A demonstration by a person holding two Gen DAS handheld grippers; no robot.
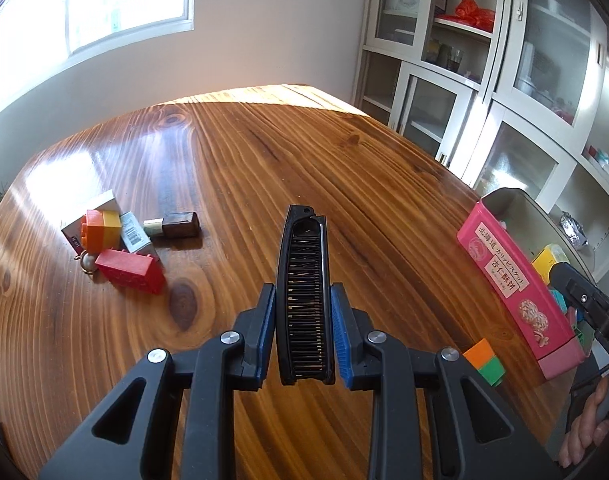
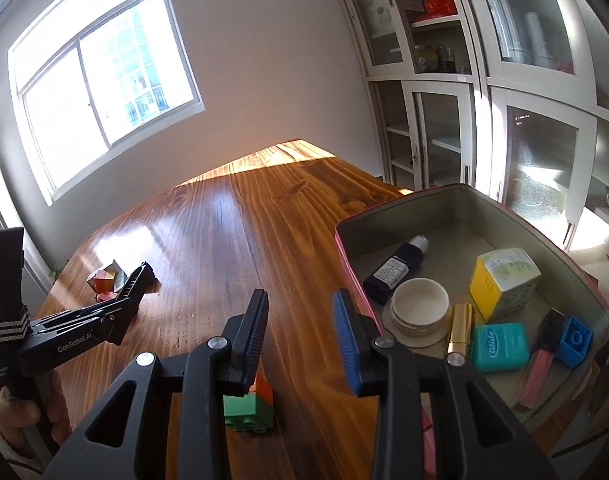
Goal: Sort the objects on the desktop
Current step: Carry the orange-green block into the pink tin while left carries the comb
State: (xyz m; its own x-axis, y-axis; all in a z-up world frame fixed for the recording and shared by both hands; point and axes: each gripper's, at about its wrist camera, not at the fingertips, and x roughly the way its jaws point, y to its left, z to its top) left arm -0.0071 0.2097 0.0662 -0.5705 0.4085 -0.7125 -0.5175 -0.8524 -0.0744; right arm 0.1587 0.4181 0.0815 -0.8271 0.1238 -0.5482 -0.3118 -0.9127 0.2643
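Observation:
My left gripper (image 1: 302,328) is shut on a black folding comb (image 1: 302,292), held lengthwise above the wooden table (image 1: 264,152). A cluster of items lies at the left: a red brick (image 1: 130,270), an orange-yellow brick (image 1: 100,229), small boxes (image 1: 134,234) and a brown lipstick (image 1: 178,224). The pink tin box (image 1: 512,280) stands at the right. My right gripper (image 2: 300,336) is open and empty, above an orange-green brick (image 2: 250,406), beside the tin (image 2: 456,208). The tin holds a dark tube (image 2: 396,270), white jar (image 2: 420,304), yellow box (image 2: 504,282), teal floss (image 2: 502,346) and blue brick (image 2: 574,340).
White glass-door cabinets (image 1: 464,60) stand beyond the table's right edge. A window (image 2: 104,92) is on the far wall. The orange-green brick (image 1: 484,362) lies near the tin's front corner. The left gripper and comb show at the left in the right wrist view (image 2: 132,292).

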